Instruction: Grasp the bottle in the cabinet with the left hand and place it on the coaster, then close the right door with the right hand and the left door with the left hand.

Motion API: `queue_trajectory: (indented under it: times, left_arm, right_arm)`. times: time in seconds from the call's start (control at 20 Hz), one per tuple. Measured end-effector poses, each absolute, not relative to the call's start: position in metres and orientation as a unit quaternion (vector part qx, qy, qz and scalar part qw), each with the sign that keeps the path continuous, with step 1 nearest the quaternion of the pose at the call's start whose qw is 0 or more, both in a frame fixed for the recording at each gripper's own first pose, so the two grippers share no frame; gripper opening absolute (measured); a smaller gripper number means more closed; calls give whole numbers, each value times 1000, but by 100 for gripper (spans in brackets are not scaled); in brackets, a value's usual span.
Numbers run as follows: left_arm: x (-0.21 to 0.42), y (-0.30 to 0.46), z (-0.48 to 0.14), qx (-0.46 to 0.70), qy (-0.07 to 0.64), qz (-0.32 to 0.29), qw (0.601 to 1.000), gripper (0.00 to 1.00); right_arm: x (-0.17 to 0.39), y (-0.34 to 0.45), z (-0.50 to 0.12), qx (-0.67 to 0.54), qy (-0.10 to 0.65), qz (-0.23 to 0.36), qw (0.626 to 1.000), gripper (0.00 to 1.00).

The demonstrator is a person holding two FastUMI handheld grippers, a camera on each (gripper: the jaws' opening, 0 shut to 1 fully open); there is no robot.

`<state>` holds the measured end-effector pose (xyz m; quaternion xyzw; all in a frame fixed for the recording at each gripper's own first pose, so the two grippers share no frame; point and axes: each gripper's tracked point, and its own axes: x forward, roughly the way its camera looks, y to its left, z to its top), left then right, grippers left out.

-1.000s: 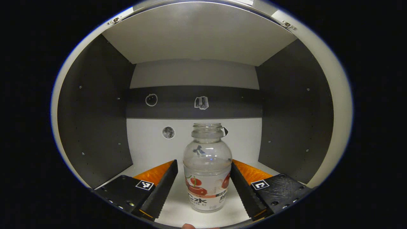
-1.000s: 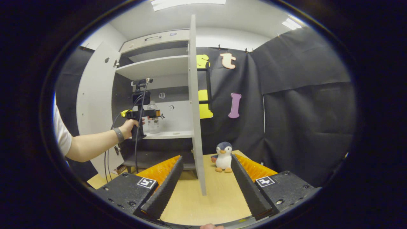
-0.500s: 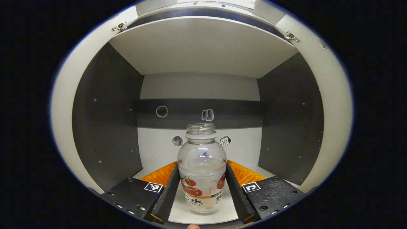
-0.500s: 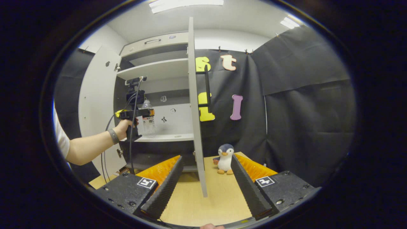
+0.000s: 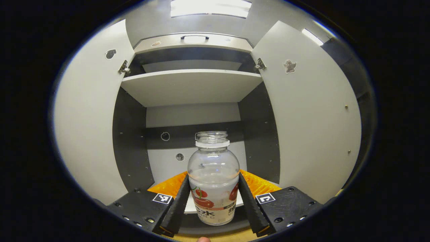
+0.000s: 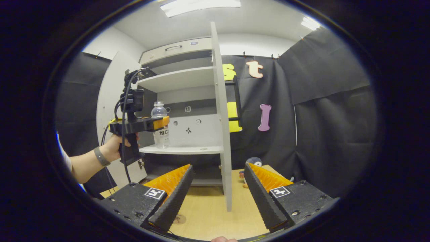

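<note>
Item: bottle (image 5: 213, 188), uncapped, upright, which we hold clamped between both fingers of our left gripper (image 5: 213, 201), lifted clear in front of the cabinet shelf (image 6: 183, 149). Both doors: left door (image 5: 87, 127) and right door (image 5: 312, 127) stand open. Our right gripper (image 6: 216, 198) is spread, grasping nothing, above the table (image 6: 208, 215).

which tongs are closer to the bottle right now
Left. The left tongs are shut on the bottle, a finger pressing each side. The right tongs hang open over the wooden table, well apart from it.
</note>
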<state>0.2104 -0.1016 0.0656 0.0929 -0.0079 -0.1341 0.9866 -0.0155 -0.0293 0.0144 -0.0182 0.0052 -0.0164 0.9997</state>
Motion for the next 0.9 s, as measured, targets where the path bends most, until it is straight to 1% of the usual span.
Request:
queue_trajectory:
  times: [0.05, 0.1, 0.15, 0.2, 0.25, 0.3, 0.4, 0.45, 0.6, 0.7, 0.8, 0.85, 0.9]
  left_arm:
    - [198, -102, 61, 79, -1, -136, 988, 75]
    - [186, -102, 55, 66, 4, -135, 989, 75]
    - [175, -99, 49, 57, 3, -133, 990, 75]
    - [164, -94, 41, 55, 1, -125, 991, 75]
    - [153, -87, 33, 61, -1, -110, 992, 75]
    - [143, -79, 21, 68, -2, -95, 993, 75]
    - [120, -74, -10, 65, 10, -81, 995, 75]
    - [110, -70, -27, 65, 20, -73, 995, 75]
    - [81, -62, -79, 58, 50, -48, 996, 75]
    - [65, -60, -108, 61, 55, -34, 996, 75]
    - [55, -60, -132, 68, 59, -28, 996, 75]
    - [50, -61, -144, 68, 60, -29, 995, 75]
    - [48, -62, -152, 71, 59, -30, 995, 76]
  right_arm:
    - [-16, -26, 15, -19, 4, -11, 1000, 99]
    - [-17, -24, 16, -21, 4, -6, 1000, 94]
    - [-17, -22, 16, -22, 3, -2, 1000, 94]
    - [-19, -19, 17, -23, 1, 2, 1000, 99]
    - [-19, -19, 19, -25, 0, 4, 1000, 99]
    - [-19, -18, 20, -26, -1, 7, 1000, 94]
    - [-18, -18, 25, -32, -4, 8, 999, 94]
    - [-19, -19, 26, -36, -6, 6, 999, 98]
    - [-20, -20, 32, -46, -10, 4, 999, 98]
    - [-20, -20, 35, -48, -8, 3, 999, 99]
    - [-21, -13, 35, -47, -3, 8, 999, 99]
    - [-21, -8, 36, -47, 0, 13, 999, 94]
    - [-22, -4, 36, -49, 4, 17, 999, 99]
